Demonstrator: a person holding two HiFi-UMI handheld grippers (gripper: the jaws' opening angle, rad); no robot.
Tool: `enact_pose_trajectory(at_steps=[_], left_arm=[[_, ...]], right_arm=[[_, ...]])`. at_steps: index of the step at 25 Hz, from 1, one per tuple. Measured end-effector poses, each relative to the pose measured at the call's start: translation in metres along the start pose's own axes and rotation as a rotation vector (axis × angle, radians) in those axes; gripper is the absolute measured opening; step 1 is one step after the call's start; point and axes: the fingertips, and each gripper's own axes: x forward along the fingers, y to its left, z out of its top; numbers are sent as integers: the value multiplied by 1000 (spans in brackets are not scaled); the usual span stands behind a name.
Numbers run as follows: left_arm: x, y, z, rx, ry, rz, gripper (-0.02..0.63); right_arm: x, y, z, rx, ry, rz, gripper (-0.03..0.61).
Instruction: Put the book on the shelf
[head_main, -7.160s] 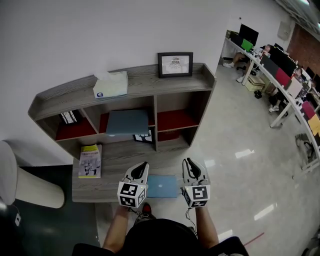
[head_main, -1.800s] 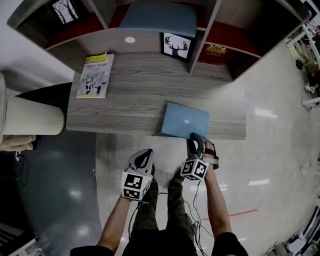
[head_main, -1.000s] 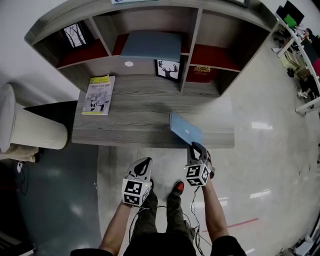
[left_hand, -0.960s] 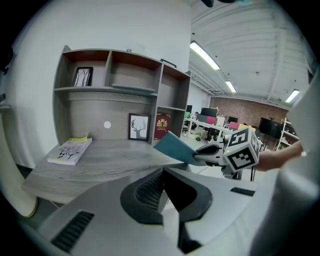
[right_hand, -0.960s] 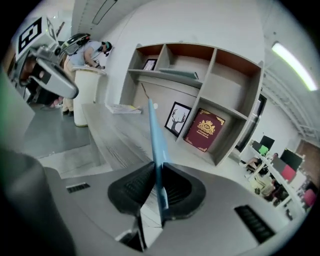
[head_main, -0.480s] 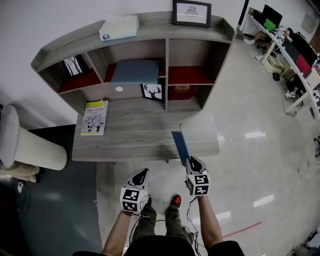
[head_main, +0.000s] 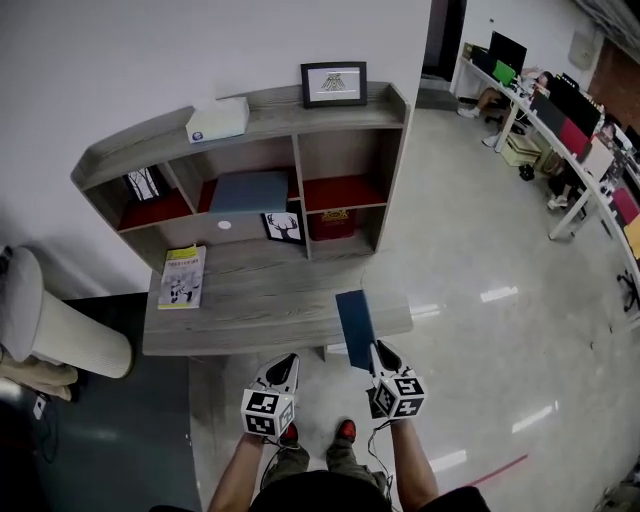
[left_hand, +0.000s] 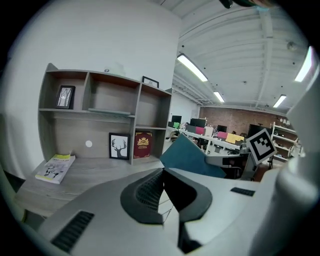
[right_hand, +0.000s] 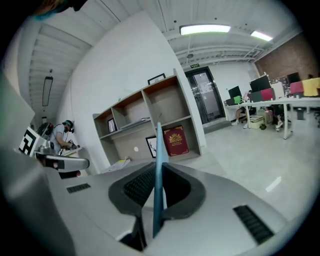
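Observation:
The thin blue book (head_main: 354, 322) stands on edge, upright, in front of the low grey desk, with my right gripper (head_main: 381, 349) shut on its lower edge. In the right gripper view the book (right_hand: 160, 145) rises as a narrow blue strip between the jaws of the right gripper (right_hand: 158, 168). My left gripper (head_main: 284, 362) hangs beside it to the left, shut and holding nothing. From the left gripper view the book (left_hand: 187, 157) shows to the right past the closed tips of the left gripper (left_hand: 162, 173). Beyond both stands the grey wooden shelf (head_main: 260, 122) with open compartments.
A yellow booklet (head_main: 181, 275) lies on the desk surface (head_main: 270, 300). A tissue box (head_main: 218, 119) and a framed picture (head_main: 334, 84) stand on the shelf top. A deer picture (head_main: 284, 227), a red book (head_main: 335, 222) and a blue-grey slab (head_main: 248, 190) sit in the compartments. A pale round bin (head_main: 55, 325) stands left.
The book has come off the desk's front edge and turned from tilted to upright on edge. Both grippers have risen and drawn back from the desk.

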Motion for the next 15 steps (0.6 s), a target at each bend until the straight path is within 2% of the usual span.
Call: enact_pose_trajectory(at_steps=[5, 15], left_arm=[[6, -22, 21, 23, -29, -14, 8], [19, -55, 53, 41, -97, -3, 8]], right_arm=[[-27, -5, 54, 21, -117, -10, 60], [-67, -23, 103, -26, -243, 41, 60]])
